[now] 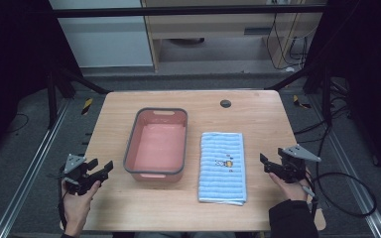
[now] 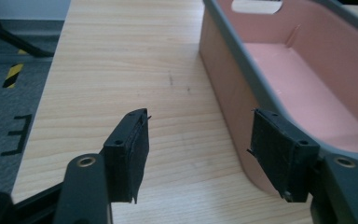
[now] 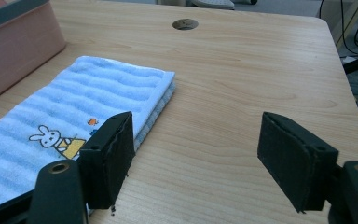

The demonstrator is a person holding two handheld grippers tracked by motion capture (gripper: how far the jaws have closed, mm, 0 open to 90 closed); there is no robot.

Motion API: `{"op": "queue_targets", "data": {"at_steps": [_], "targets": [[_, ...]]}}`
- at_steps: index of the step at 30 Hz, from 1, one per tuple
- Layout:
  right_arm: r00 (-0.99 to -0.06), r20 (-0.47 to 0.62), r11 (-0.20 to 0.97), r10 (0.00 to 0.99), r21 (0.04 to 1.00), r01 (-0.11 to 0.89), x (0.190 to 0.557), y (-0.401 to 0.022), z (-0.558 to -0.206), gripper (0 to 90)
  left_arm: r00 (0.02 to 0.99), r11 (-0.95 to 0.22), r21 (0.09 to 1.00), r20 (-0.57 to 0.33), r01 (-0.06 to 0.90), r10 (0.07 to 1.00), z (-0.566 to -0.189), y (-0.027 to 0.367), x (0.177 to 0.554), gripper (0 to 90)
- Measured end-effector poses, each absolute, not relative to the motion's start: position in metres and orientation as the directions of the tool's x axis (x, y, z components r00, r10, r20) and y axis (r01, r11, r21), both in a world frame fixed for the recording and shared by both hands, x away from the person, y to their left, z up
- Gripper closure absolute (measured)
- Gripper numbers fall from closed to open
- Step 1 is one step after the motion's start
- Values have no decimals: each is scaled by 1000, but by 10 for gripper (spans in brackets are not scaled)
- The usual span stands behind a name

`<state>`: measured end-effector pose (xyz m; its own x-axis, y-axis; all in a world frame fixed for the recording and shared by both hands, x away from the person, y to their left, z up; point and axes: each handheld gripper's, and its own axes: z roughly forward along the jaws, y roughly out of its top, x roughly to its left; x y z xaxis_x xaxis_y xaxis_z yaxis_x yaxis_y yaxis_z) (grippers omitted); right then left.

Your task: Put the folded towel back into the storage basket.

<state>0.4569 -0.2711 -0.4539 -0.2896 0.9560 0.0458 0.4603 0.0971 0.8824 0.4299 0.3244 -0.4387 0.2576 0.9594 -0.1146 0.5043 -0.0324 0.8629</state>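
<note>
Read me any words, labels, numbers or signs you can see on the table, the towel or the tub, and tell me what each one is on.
No readable words, brands or numbers.
Blue striped towel: a rabbit picture with small orange shapes, no lettering.
Pink tub: no label.
Floor left of the table: black tape mark shaped like "E", too unclear to call a letter.
Floor beside the table: yellow-and-black hazard tape, stripes without text.

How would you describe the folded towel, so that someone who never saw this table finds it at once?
Start at the wooden table and find the pink basin with a grey rim near its middle. Directly to the right of the basin, apart from it, lies the towel, folded into a long rectangle. It is the one soft thing there: light blue, wavy-striped, with a small cartoon rabbit printed on it.
</note>
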Motion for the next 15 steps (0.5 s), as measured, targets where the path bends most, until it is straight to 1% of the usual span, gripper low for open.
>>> {"op": "queue_targets", "data": {"at_steps": [7, 15], "targets": [[-286, 46, 90, 957, 892, 443, 455, -273, -450, 271, 275, -65, 888, -71, 455, 959, -426, 316, 423, 333], [-296, 50, 90, 954, 893, 441, 454, -272, -442, 255, 306, -77, 901, -63, 426, 950, -413, 308, 418, 301]]}}
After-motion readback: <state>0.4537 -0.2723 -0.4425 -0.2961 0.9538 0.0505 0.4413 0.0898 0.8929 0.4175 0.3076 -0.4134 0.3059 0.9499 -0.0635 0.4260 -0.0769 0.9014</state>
